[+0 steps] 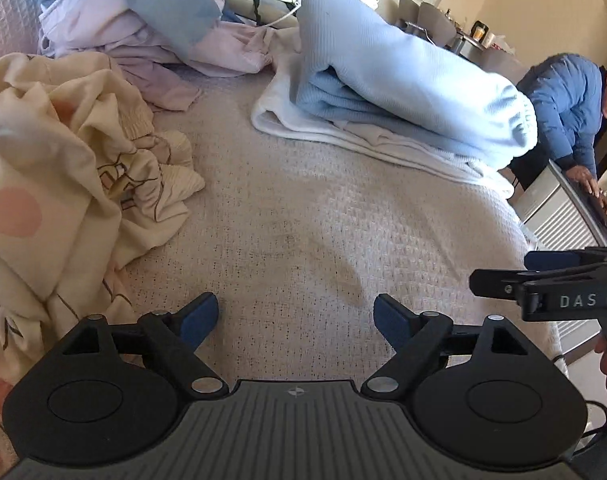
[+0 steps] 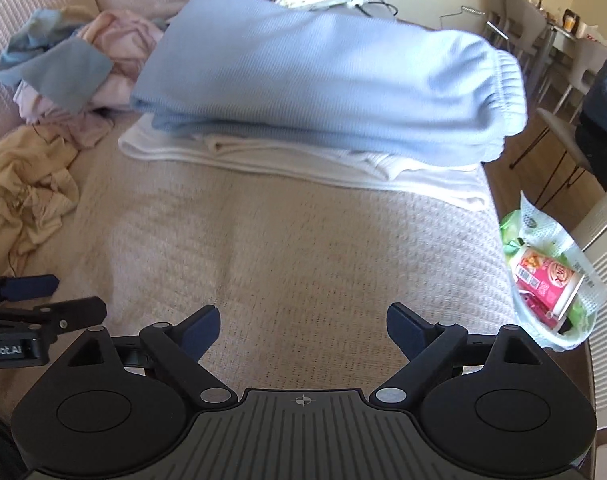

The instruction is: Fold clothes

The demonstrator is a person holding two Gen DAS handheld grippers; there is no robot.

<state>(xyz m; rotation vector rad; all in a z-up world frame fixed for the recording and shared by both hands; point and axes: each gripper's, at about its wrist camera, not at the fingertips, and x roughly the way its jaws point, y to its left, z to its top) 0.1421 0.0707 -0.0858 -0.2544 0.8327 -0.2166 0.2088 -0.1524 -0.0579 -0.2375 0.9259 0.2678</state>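
A folded light blue garment point(image 1: 403, 80) point(image 2: 323, 80) lies on top of a folded white one point(image 1: 343, 136) point(image 2: 303, 160) at the far side of the beige bed cover point(image 1: 303, 220) point(image 2: 283, 240). A crumpled cream patterned garment point(image 1: 63, 160) point(image 2: 23, 192) lies at the left. My left gripper point(image 1: 295, 316) is open over bare cover, nothing between its blue pads. My right gripper point(image 2: 301, 324) is open too, empty, short of the folded stack. Each gripper shows at the edge of the other's view: the right gripper point(image 1: 499, 272), the left gripper point(image 2: 79, 292).
A heap of pink and blue clothes point(image 1: 143, 28) point(image 2: 83, 68) lies at the back left. A bag of packets point(image 2: 551, 272) hangs at the bed's right edge. A person in a blue jacket point(image 1: 567, 108) bends over a white unit point(image 1: 563, 216). Chairs point(image 2: 523, 20) stand behind.
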